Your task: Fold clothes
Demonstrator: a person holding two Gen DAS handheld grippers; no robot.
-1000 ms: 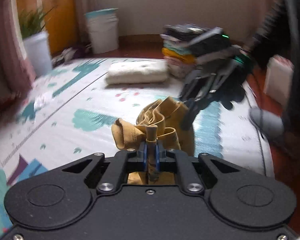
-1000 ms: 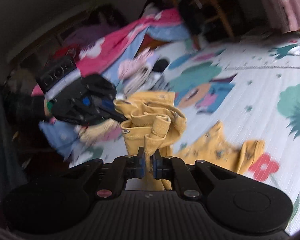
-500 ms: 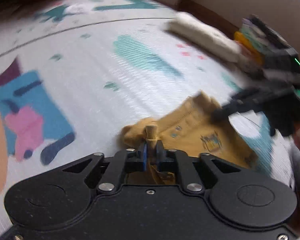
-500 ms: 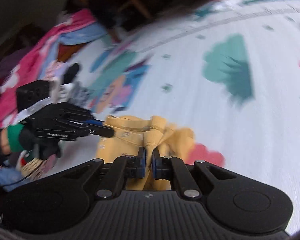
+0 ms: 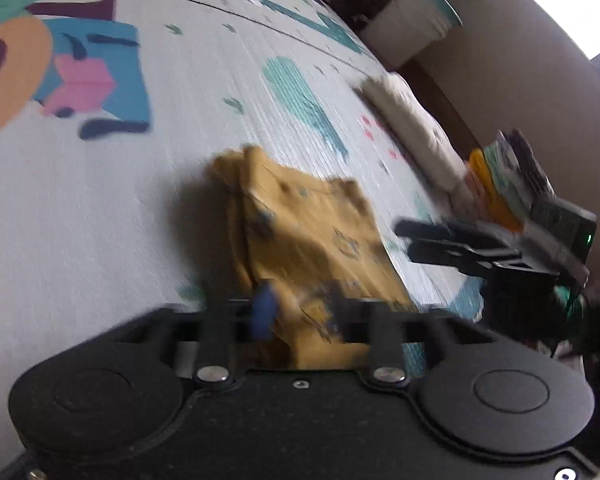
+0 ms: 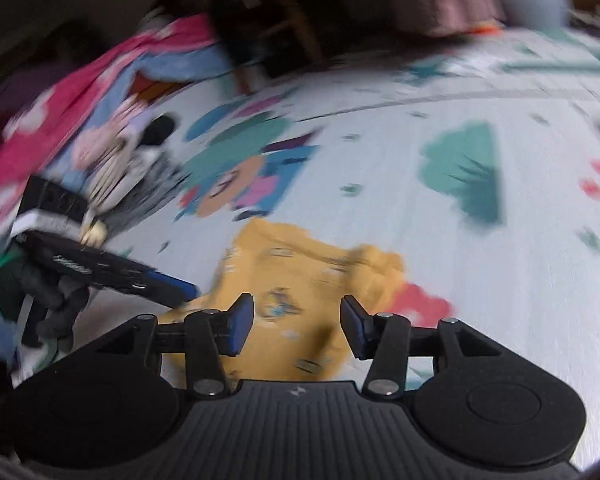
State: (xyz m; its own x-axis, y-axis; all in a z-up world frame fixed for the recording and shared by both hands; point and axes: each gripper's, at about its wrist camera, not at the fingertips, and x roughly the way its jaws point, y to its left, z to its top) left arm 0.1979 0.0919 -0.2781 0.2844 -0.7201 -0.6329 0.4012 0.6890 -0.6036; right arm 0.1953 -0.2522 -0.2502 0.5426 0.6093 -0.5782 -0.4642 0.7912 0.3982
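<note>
The mustard-yellow printed cloth garment (image 5: pixel 303 220) lies flat on the white play mat with colourful cartoon shapes (image 5: pixel 100 220). Its near edge is hidden behind both grippers, and both pictures are blurry. The left view alone shows a stack of folded clothes (image 5: pixel 507 176) far off. The right view alone shows a messy pink and blue pile (image 6: pixel 80 92). The left gripper (image 5: pixel 300 316) and the right gripper (image 6: pixel 298 328) both hang spread wide just over the garment, pinching nothing.
</note>
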